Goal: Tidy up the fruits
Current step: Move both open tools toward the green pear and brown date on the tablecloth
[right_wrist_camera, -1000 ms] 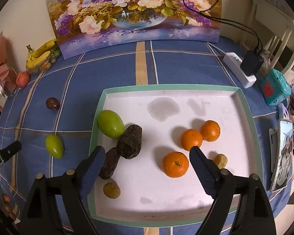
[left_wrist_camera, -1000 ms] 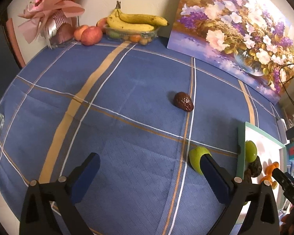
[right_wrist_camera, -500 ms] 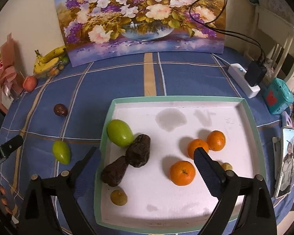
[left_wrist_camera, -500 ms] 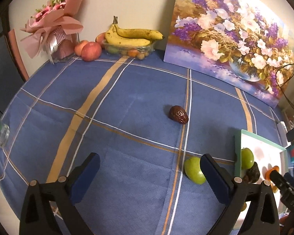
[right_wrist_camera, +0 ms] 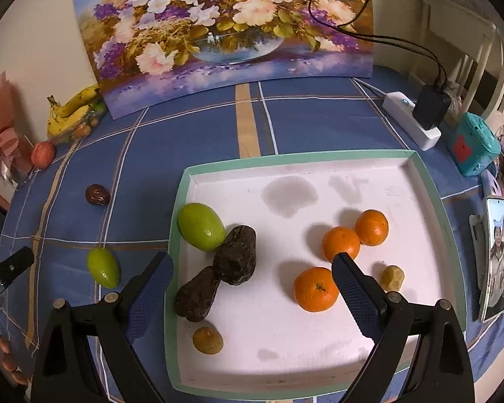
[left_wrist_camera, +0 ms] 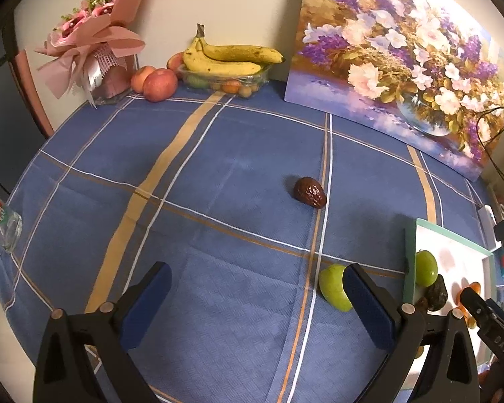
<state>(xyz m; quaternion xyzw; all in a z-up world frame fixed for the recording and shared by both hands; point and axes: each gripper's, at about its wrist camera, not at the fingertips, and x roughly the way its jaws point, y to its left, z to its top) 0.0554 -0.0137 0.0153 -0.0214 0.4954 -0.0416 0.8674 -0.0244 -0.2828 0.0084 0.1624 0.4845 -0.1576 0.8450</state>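
Observation:
A white tray with a green rim (right_wrist_camera: 430,194) holds a green fruit (right_wrist_camera: 201,225), two dark wrinkled fruits (right_wrist_camera: 236,259), three oranges (right_wrist_camera: 340,243) and two small tan fruits (right_wrist_camera: 207,340). My right gripper (right_wrist_camera: 252,270) hangs open above the tray's near half, nothing between its fingers. On the blue cloth left of the tray lie a loose green fruit (left_wrist_camera: 332,287) (right_wrist_camera: 102,271) and a dark brown fruit (left_wrist_camera: 309,192) (right_wrist_camera: 96,194). My left gripper (left_wrist_camera: 257,280) stands open over the cloth, its right finger (left_wrist_camera: 369,305) just beside the loose green fruit, partly covering it.
Against the back wall lean a flower painting (left_wrist_camera: 403,60), bananas on a clear fruit box (left_wrist_camera: 228,60), apples (left_wrist_camera: 159,84) and a pink bouquet (left_wrist_camera: 94,43). A glass (left_wrist_camera: 1,223) sits at the left edge. A power strip (right_wrist_camera: 413,119), teal box (right_wrist_camera: 473,144) and phone (right_wrist_camera: 495,255) crowd the right.
The left wrist view tilted up, so the cloth's fruits slid lower in frame. The right gripper drew back from the tray a little and its fingers spread slightly wider.

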